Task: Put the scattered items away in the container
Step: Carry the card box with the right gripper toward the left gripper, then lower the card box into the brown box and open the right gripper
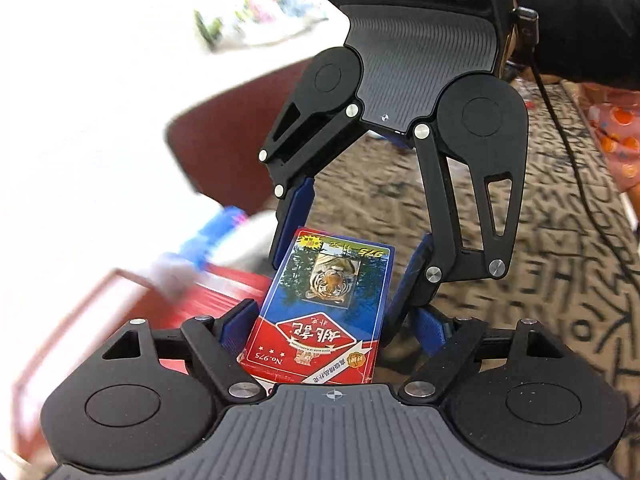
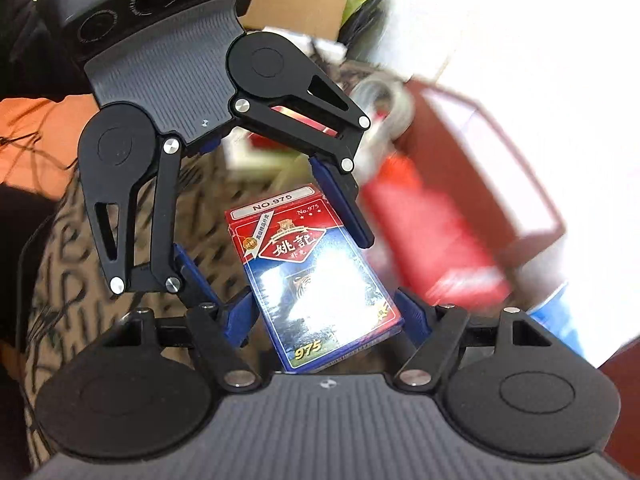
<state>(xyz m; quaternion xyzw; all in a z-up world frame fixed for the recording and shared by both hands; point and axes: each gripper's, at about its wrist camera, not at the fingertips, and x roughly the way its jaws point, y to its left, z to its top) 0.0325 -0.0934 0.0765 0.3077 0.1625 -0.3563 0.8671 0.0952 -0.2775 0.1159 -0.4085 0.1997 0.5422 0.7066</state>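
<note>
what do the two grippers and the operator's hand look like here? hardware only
Both grippers, left and right, match: matte black linkage arms with silver pivot pins, round black hubs, ribbed grey bodies bearing a small crosshair mark, and blue finger pads. Each body ends in a black block with three round lenses. A black glove covers the hand; a black cable trails from it.
</note>
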